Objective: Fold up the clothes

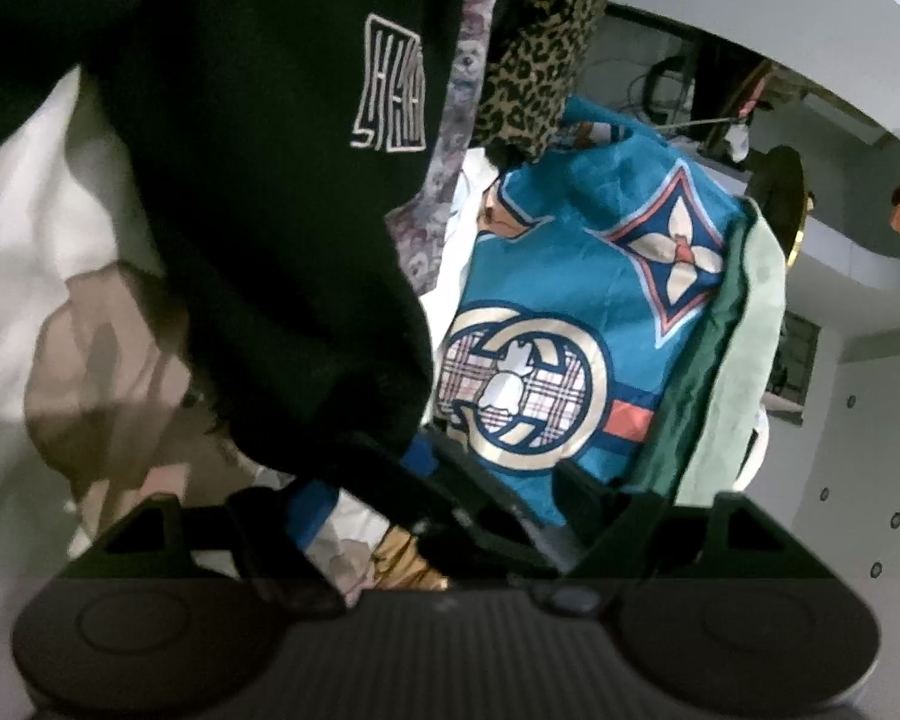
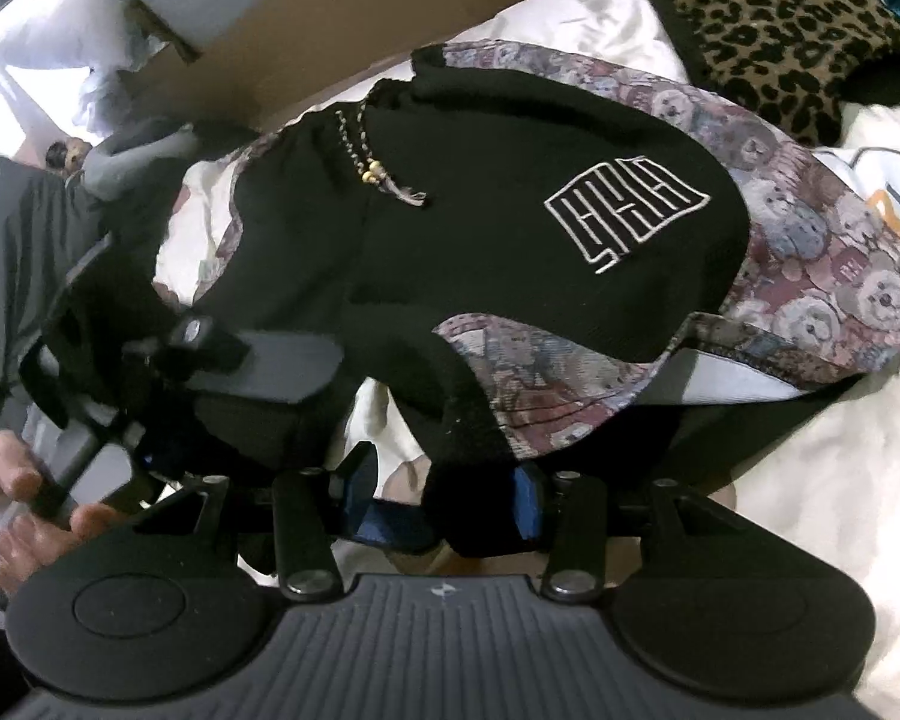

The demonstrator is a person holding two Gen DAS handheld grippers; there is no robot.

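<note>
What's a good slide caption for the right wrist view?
Right hand-held gripper pinching a black hoodie above white bedding.

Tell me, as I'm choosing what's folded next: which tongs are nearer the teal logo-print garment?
Left. The left tongs, gripping the black hoodie, sit at the teal garment's near edge; from the right tongs it lies beyond the leopard-print cloth.

Cardboard box (image 2: 306,30), tangled cables (image 1: 660,90)
</note>
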